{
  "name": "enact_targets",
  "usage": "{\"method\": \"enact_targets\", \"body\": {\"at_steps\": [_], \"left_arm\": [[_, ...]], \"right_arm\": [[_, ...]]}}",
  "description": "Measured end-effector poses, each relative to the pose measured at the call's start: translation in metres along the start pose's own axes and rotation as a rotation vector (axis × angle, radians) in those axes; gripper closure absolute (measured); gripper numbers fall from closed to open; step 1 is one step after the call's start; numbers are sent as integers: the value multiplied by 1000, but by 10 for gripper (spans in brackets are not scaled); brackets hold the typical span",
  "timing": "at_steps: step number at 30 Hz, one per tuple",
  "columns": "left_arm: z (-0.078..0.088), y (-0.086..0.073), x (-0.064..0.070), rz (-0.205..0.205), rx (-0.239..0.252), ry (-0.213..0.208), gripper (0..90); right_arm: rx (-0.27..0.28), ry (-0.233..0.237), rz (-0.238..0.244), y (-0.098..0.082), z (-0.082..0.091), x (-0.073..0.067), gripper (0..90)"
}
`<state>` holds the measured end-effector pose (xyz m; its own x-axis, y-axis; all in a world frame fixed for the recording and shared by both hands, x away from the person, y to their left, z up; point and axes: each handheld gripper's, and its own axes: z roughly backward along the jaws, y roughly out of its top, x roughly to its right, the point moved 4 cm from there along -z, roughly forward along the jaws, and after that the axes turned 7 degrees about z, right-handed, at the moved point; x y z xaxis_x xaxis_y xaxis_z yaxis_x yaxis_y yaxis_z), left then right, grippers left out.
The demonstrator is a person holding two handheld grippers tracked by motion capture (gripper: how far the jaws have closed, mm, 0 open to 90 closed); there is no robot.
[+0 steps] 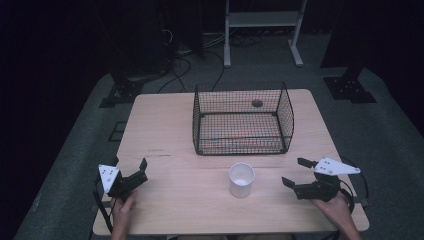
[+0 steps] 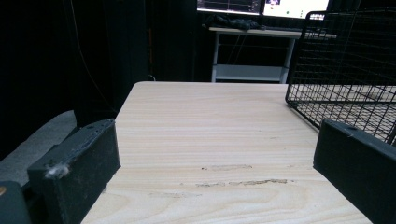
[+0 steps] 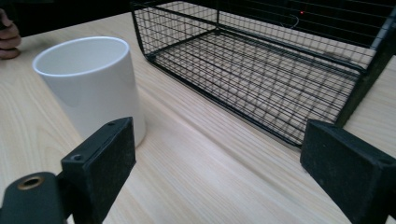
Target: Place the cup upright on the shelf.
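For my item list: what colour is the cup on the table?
The cup is plain white, with no pattern. The right gripper view shows it best.

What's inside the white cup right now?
The white cup looks empty: the high view shows a bare white bottom. From the right gripper view, the rim hides most of its inside.

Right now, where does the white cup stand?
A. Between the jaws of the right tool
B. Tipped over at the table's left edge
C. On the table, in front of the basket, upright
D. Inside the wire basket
C: the cup stands upright on the bare table, apart from the basket behind it and from both tools.
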<state>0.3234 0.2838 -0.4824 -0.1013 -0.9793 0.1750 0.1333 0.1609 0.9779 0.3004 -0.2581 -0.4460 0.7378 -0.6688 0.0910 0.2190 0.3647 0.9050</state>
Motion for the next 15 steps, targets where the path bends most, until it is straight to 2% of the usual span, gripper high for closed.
{"method": "enact_targets", "body": {"at_steps": [15], "left_arm": [[0, 0, 1, -5, 1, -2, 0]], "right_arm": [[4, 74, 34, 14, -8, -18, 97]]}}
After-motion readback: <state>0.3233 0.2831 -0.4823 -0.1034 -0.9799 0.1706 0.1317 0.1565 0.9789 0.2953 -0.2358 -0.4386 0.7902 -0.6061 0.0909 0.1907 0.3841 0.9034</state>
